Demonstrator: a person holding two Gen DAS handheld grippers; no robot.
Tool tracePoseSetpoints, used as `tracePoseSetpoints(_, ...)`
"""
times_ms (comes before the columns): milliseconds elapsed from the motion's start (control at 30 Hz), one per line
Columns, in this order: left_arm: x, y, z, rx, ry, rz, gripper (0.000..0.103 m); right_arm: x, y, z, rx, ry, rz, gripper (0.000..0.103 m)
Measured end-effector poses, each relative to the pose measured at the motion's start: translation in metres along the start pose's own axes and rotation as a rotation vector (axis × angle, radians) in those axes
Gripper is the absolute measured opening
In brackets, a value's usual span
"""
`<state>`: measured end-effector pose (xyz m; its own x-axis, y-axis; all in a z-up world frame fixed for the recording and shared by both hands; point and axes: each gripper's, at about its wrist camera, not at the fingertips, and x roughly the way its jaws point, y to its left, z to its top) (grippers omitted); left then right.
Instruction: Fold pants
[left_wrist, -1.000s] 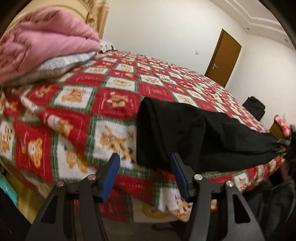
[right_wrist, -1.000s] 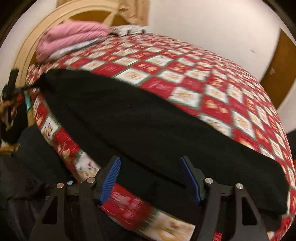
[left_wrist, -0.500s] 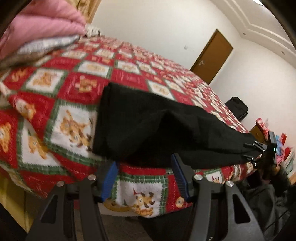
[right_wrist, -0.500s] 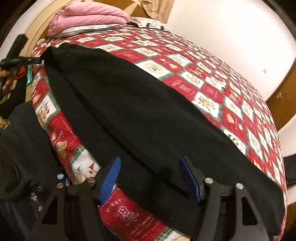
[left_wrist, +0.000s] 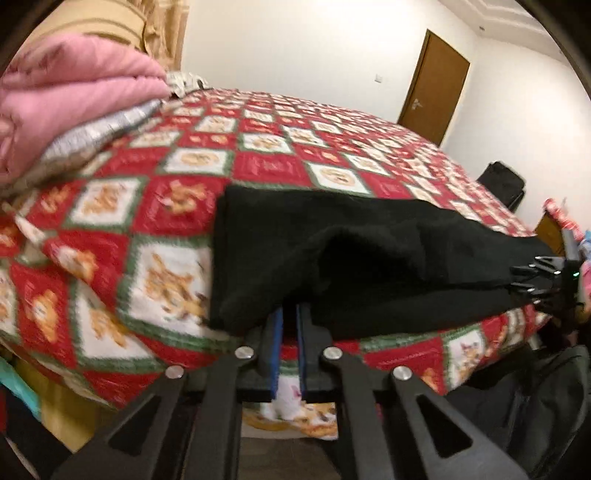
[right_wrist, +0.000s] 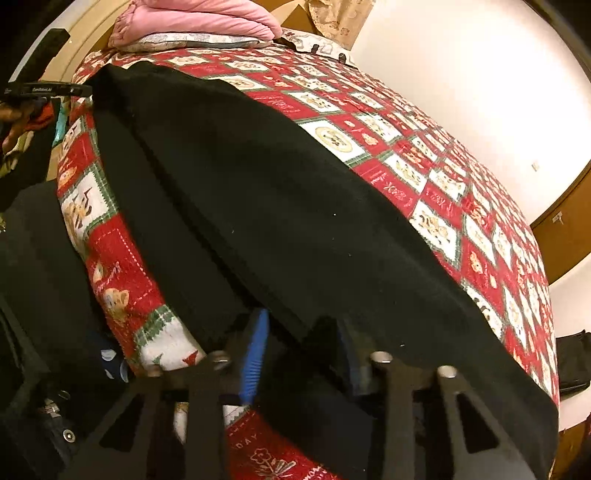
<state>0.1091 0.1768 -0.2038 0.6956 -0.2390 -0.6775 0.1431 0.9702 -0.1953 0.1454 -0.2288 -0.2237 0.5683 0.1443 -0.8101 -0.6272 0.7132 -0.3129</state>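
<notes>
Black pants (left_wrist: 369, 251) lie stretched along the near edge of a bed with a red, white and green patchwork cover (left_wrist: 258, 147). My left gripper (left_wrist: 290, 321) is shut on the edge of the pants at one end, its blue pads almost together with the cloth over their tips. At the other end my right gripper (right_wrist: 301, 347) has its jaws closing, and the black edge of the pants (right_wrist: 277, 184) hangs between them. The left blue pad (right_wrist: 255, 350) still shows bare. Each gripper is also visible to the other: the right gripper (left_wrist: 543, 280) and the left gripper (right_wrist: 48, 90).
A folded pink blanket (left_wrist: 74, 99) on a grey pillow sits at the head of the bed by the wooden headboard. A brown door (left_wrist: 436, 85) is in the far wall, and a black bag (left_wrist: 502, 181) stands beyond the bed. Dark clothing fills the space below the bed edge.
The left jaws have gone from wide apart to shut on the pants' edge. The right jaws have narrowed around the other end and sit lower at the bed edge.
</notes>
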Motion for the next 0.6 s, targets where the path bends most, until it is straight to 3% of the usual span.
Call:
tracePoseSetpoints(133, 0.004, 0.006, 0.008, 0.001, 0.002, 0.024, 0.007, 0.003, 0.001, 0.002, -0.009, 0.012, 0.012, 0.029)
tracePoseSetpoints(267, 0.004, 0.013, 0.006, -0.061, 0.034, -0.018, 0.010, 0.002, 0.008, 0.005, -0.045, 0.022, 0.005, 0.030)
tracePoseSetpoints(300, 0.003, 0.018, 0.003, -0.094, 0.051, -0.066, 0.017, 0.001, 0.010, 0.004, -0.044, 0.025, 0.020, 0.032)
tracePoseSetpoints(333, 0.000, 0.022, 0.000, -0.129, 0.050, -0.095, 0.031, 0.000, 0.010, 0.003, -0.039, 0.026, 0.037, 0.036)
tracePoseSetpoints(367, -0.004, 0.030, -0.004, -0.183, 0.042, -0.122, 0.043, -0.001, 0.010, 0.002, -0.032, 0.022, 0.051, 0.046)
tracePoseSetpoints(400, -0.008, 0.034, -0.007, -0.226, 0.034, -0.144, 0.067, -0.002, 0.010, 0.001, -0.027, 0.020, 0.055, 0.049)
tracePoseSetpoints(433, -0.013, 0.043, -0.011, -0.291, 0.004, -0.178, 0.077, -0.002, 0.010, 0.000, -0.025, 0.019, 0.056, 0.049)
tracePoseSetpoints(600, -0.011, 0.066, -0.014, -0.536, -0.041, -0.329, 0.079, -0.002, 0.008, -0.001, -0.018, 0.016, 0.043, 0.049)
